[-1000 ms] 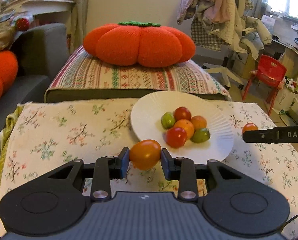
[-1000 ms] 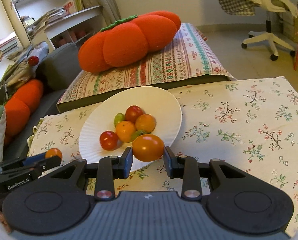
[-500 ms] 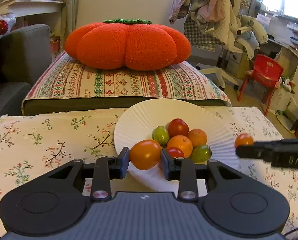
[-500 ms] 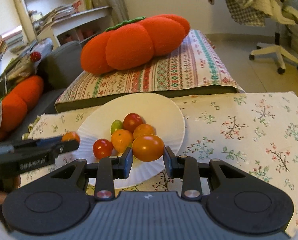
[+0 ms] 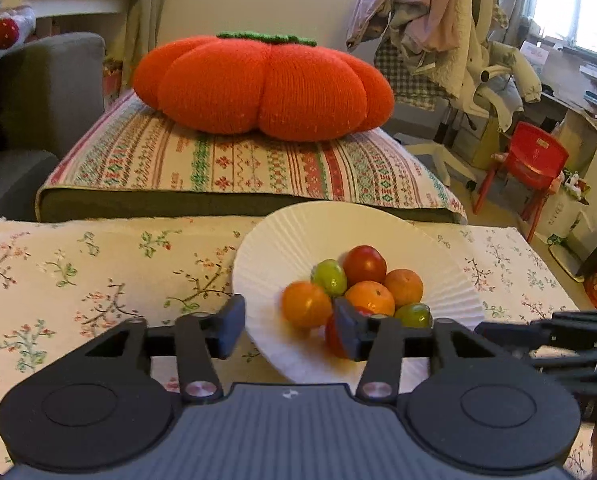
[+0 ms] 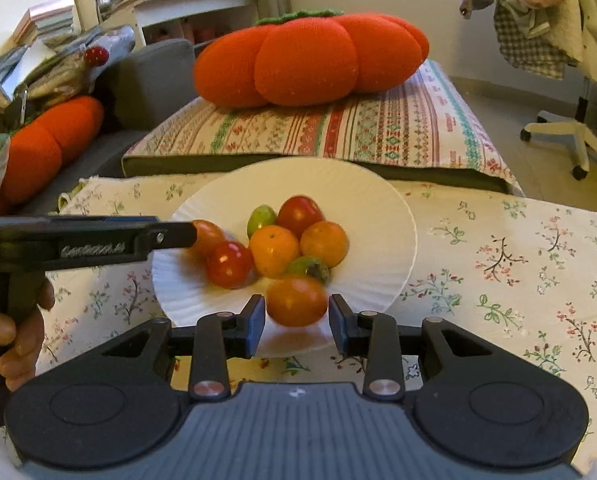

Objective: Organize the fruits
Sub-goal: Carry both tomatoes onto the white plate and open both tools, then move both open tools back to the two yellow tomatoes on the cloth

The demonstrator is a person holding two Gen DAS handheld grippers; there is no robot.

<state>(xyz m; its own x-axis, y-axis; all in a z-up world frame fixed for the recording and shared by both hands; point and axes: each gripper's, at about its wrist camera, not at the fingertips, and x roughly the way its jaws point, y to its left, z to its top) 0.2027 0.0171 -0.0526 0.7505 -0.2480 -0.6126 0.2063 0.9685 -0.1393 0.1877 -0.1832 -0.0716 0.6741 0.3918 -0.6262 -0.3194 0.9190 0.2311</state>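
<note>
A white ridged paper plate (image 5: 282,240) (image 6: 378,200) on the floral tablecloth holds several small red, orange and green fruits. My left gripper (image 5: 288,326) is open over the plate's near edge; an orange tomato (image 5: 305,305) lies free on the plate between its fingers, blurred. My right gripper (image 6: 297,320) is open over the plate's near rim; a blurred orange tomato (image 6: 297,299) sits between its fingers with gaps on both sides. The left gripper's finger (image 6: 98,240) reaches over the plate's left side in the right wrist view.
A striped cushion (image 5: 238,168) with a big orange pumpkin pillow (image 5: 262,84) lies just behind the table. A grey sofa (image 5: 38,92) stands at left, a red child's chair (image 5: 530,160) and a clothes-draped office chair at right.
Both grippers moved forward over the plate and opened. Each let go of its orange tomato, which now sits or drops on the plate.
</note>
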